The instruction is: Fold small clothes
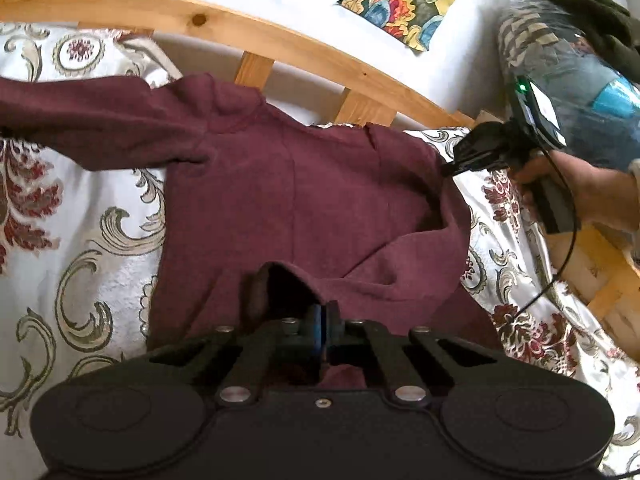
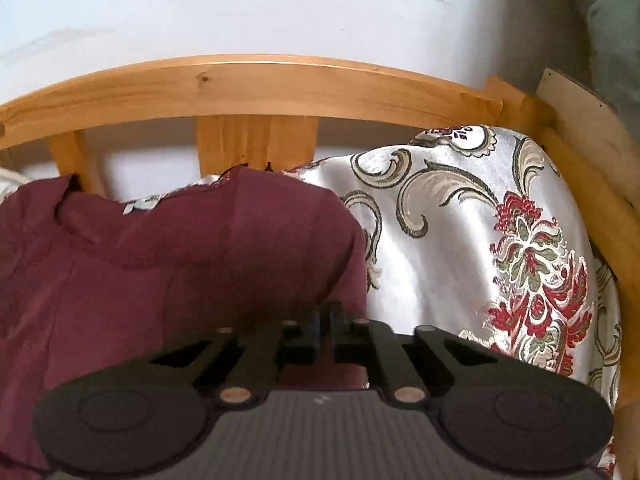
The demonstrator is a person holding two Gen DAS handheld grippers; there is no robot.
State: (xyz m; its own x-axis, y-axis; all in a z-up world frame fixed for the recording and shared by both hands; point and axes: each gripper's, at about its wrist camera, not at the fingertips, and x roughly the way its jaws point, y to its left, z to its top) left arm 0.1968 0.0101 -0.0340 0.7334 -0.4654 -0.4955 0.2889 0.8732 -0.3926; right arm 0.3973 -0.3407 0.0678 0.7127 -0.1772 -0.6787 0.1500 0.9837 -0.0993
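Note:
A maroon long-sleeved shirt (image 1: pixel 288 184) lies spread on a floral bedspread (image 1: pixel 80 240), one sleeve stretched to the left. My left gripper (image 1: pixel 323 312) is shut on a raised fold of the shirt's near edge. My right gripper (image 1: pixel 452 168) shows at the right in the left wrist view, pinching the shirt's right shoulder edge, which is folded inward. In the right wrist view the right gripper (image 2: pixel 325 316) is shut on the shirt (image 2: pixel 160 280) near its right edge, and the collar with a white label (image 2: pixel 142 204) is visible.
A wooden bed rail (image 1: pixel 248 32) with slats runs along the far side, against a white wall. A plastic-wrapped bundle (image 1: pixel 560 64) with a dark cloth on it sits at the far right. The wooden frame (image 2: pixel 592 208) also borders the bedspread (image 2: pixel 460 220) at the right.

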